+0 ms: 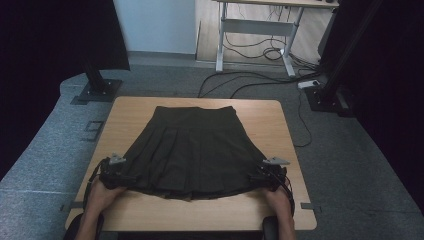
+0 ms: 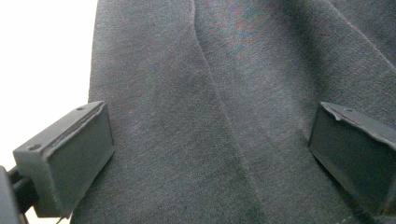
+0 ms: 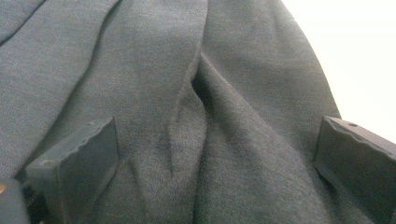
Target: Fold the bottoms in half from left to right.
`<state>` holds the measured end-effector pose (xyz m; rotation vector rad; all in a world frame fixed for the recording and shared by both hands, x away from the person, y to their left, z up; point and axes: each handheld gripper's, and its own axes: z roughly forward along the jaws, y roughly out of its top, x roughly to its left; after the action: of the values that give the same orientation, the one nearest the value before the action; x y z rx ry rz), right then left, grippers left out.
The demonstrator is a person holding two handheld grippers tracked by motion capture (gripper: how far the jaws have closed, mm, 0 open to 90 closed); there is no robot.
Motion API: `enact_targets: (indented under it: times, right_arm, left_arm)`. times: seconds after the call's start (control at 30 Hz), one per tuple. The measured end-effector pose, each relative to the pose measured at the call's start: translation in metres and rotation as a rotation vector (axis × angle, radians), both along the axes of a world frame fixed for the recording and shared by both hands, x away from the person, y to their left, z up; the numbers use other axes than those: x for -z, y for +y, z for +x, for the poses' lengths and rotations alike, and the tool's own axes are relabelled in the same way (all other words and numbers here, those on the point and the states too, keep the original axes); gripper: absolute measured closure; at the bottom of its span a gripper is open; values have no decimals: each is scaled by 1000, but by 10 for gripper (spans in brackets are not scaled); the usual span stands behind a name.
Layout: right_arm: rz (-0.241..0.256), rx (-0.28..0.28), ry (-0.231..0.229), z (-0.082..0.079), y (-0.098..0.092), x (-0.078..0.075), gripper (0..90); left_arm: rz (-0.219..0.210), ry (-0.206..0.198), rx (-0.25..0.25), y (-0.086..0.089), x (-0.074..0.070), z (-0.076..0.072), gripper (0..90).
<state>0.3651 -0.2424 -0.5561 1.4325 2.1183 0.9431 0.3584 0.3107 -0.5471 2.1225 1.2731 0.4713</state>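
High view: dark pleated skirt (image 1: 192, 150) lies flat on the counter (image 1: 280, 210), waistband at the far side.
Left gripper (image 1: 116, 172): at the hem's left corner, jaws wide apart over cloth, gripping nothing.
Right gripper (image 1: 269, 175): at the hem's right corner, jaws likewise spread, cloth between them ungripped.

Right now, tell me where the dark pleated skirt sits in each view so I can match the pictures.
High view: skirt spread flat mid-table, waistband far, hem near, a hand-held gripper at each hem corner.
Left gripper view: skirt between wide-apart jaws, bright table at left.
Right gripper view: skirt between wide-apart jaws, bright table at right.
Shared landmark: the pleat folds.
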Motion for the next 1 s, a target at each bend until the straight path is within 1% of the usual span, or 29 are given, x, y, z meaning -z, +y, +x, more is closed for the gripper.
enact_targets:
  times: [0.23, 0.37, 0.43, 0.5, 0.53, 0.57, 0.63, 0.67, 0.7, 0.73, 0.77, 0.8, 0.83, 0.87, 0.9, 0.93, 0.97, 1.0]
  right_arm:
    - [1, -7, 2, 1, -1, 0, 0]
    - [1, 4, 22, 1, 0, -2, 0]
    - [-1, 8, 26, 1, 1, -3, 0]
    - [-3, 11, 37, 0, 2, -4, 15]
    - [1, 11, 44, 0, 1, -5, 26]
    - [4, 13, 49, -1, 1, -7, 35]
    - [-11, 14, 47, -2, 1, -12, 50]
    - [-32, 23, 23, -5, 2, -20, 63]
    - [-32, 23, 23, -5, 2, -20, 63]
    - [-31, 10, -12, -9, 4, -32, 69]
    - [-31, 10, -12, -9, 4, -32, 69]
    - [-28, 7, -24, -10, 5, -36, 73]
    - [-11, 5, -50, -14, 9, -43, 93]
    - [4, 1, -52, -15, 11, -46, 99]
    - [4, 1, -52, -15, 11, -46, 99]
    - [19, -5, -51, -16, 13, -47, 101]
    - [31, -18, -52, -17, 15, -48, 106]
    - [46, -39, -40, -17, 22, -48, 107]
  left_arm:
    - [-1, 0, 0, 0, 0, 0, 0]
    - [-3, 24, 12, 1, -2, 2, 0]
    - [-19, 39, 14, 2, -4, 3, 0]
    - [-52, 51, 15, 3, -7, 3, 0]
    - [-73, 50, 27, 3, -9, 4, 0]
    - [-81, 37, 37, 2, -13, 4, 0]
    - [-62, -16, 57, -1, -24, 5, 0]
    - [-65, -45, 67, -1, -34, 10, 0]
    - [-65, -45, 67, -1, -34, 10, 0]
    - [-73, -44, 71, 0, -38, 15, 0]
    - [-76, -44, 73, 0, -39, 18, 0]
    - [-71, -44, 72, 0, -40, 23, 0]
    - [-63, -40, 69, 0, -39, 28, 0]
    - [-45, -25, 61, -2, -35, 39, 0]
    - [-45, -25, 61, -2, -35, 39, 0]
    - [-34, -17, 64, -5, -32, 43, 0]
    - [-17, -9, 66, -7, -29, 47, 0]
    - [5, -5, 68, -10, -26, 50, 0]
